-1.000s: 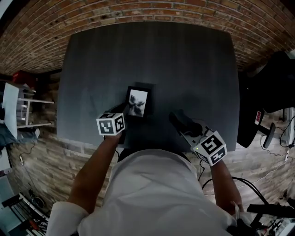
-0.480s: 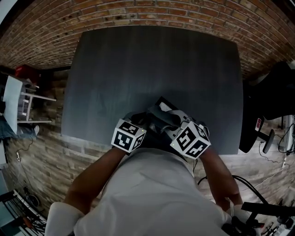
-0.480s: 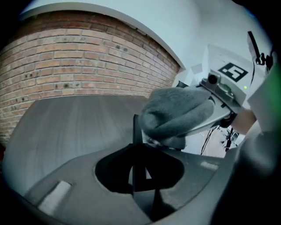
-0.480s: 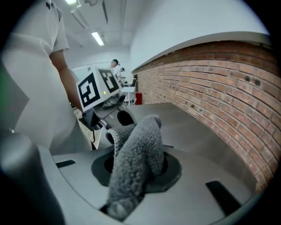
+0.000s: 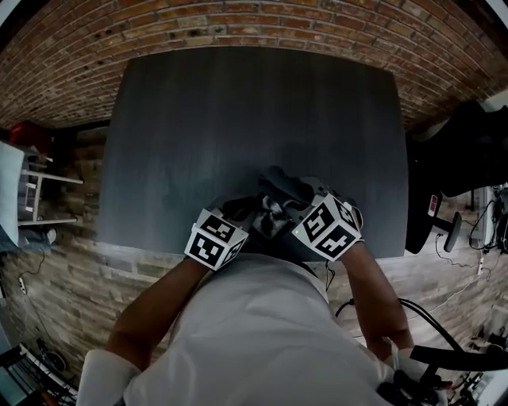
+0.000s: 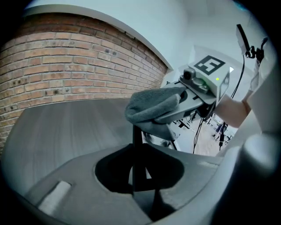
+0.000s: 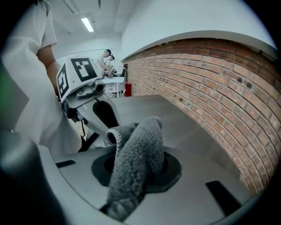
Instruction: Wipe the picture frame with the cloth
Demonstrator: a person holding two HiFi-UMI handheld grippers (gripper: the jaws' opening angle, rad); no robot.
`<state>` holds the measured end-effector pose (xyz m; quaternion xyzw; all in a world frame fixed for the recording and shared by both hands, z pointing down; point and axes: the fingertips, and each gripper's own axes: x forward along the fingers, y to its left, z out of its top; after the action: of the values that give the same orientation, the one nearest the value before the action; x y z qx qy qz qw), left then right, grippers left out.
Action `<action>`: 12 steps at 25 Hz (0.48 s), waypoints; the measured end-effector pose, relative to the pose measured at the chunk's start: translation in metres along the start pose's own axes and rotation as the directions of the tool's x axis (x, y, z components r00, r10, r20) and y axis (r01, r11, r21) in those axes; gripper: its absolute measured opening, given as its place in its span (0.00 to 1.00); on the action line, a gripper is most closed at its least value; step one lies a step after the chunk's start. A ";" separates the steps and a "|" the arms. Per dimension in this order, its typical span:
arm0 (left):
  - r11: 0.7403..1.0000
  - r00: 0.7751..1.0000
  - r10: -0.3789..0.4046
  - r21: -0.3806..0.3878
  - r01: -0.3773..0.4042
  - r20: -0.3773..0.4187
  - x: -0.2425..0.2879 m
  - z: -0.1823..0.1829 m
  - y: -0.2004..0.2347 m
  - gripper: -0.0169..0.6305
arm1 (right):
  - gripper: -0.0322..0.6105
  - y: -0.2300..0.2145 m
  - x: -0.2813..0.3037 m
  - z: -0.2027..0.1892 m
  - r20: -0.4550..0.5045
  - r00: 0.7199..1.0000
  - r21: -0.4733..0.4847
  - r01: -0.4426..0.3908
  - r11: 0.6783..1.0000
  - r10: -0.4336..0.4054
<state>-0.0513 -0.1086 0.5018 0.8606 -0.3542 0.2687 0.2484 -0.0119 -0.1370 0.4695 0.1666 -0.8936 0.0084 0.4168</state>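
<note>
Head view: the left gripper (image 5: 240, 211) clamps the picture frame (image 6: 137, 147), now lifted off the table (image 5: 238, 111) above its near edge, as the right gripper (image 5: 294, 202) (closed on the grey cloth (image 7: 134, 160)) has swung in alongside; wiping looks imminent.

Head view: dim overall, with dark vignetting at the corners. Barrel distortion bows the brick wall (image 5: 238, 24) and the counter (image 5: 198, 119) beyond the jaws.

Left gripper view: the room right of the jaws is overexposed. The picture frame (image 6: 134, 149) between the jaws reads as a black silhouette. The foreground below them is soft.

Right gripper view: a ceiling strip light (image 7: 87, 24) glows above-left of the jaws. The cloth (image 7: 136, 162) pile between them is sharp and evenly lit.
</note>
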 end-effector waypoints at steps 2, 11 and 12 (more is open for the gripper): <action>1.000 1.000 -0.008 0.010 0.008 0.005 -0.002 0.002 0.002 0.14 | 0.17 -0.011 -0.004 -0.003 -0.006 0.999 0.039 0.037 0.999 -0.036; 1.000 1.000 -0.006 0.017 0.006 0.021 -0.011 0.006 0.017 0.14 | 0.18 -0.020 -0.020 -0.014 -0.039 0.995 0.095 0.095 0.991 -0.092; 1.000 1.000 -0.003 0.013 0.002 0.023 -0.012 0.007 0.020 0.14 | 0.17 -0.019 -0.022 -0.016 -0.045 0.995 0.101 0.097 0.990 -0.092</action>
<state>-0.0711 -0.1198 0.4942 0.8656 -0.3542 0.2608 0.2393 0.0190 -0.1461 0.4616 0.2298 -0.8744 0.0380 0.4257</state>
